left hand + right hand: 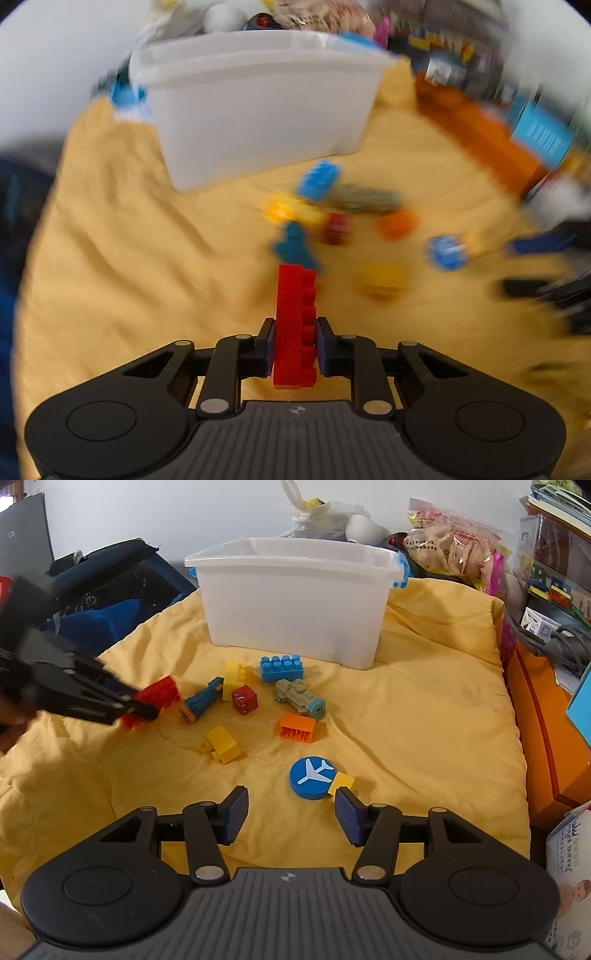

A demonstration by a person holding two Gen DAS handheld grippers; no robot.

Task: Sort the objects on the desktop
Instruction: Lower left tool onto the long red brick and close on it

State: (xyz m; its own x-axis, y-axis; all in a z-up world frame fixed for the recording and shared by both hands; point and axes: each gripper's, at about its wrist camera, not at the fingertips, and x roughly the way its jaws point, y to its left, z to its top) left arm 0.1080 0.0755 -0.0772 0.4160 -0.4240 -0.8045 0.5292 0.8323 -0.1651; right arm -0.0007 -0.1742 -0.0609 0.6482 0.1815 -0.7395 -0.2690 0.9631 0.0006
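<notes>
My left gripper (295, 338) is shut on a long red brick (295, 325), which stands up between its pads; the right wrist view shows the same red brick (157, 696) in the left gripper (138, 710) at the left, over the yellow blanket (406, 738). My right gripper (291, 812) stands open with nothing between its fingers, just short of a blue round airplane disc (312, 777) and a small yellow block (341, 783). Several toys lie beyond: a blue brick (281, 668), a dark red cube (244, 700), an orange brick (297, 728), a yellow brick (222, 744), a grey toy (300, 698). A white plastic bin (291, 605) stands behind them.
A dark blue bag (107, 602) lies at the left of the blanket. An orange cabinet (546, 731) with books and boxes stands along the right. Plastic bags of snacks (450, 550) sit behind the bin against the wall.
</notes>
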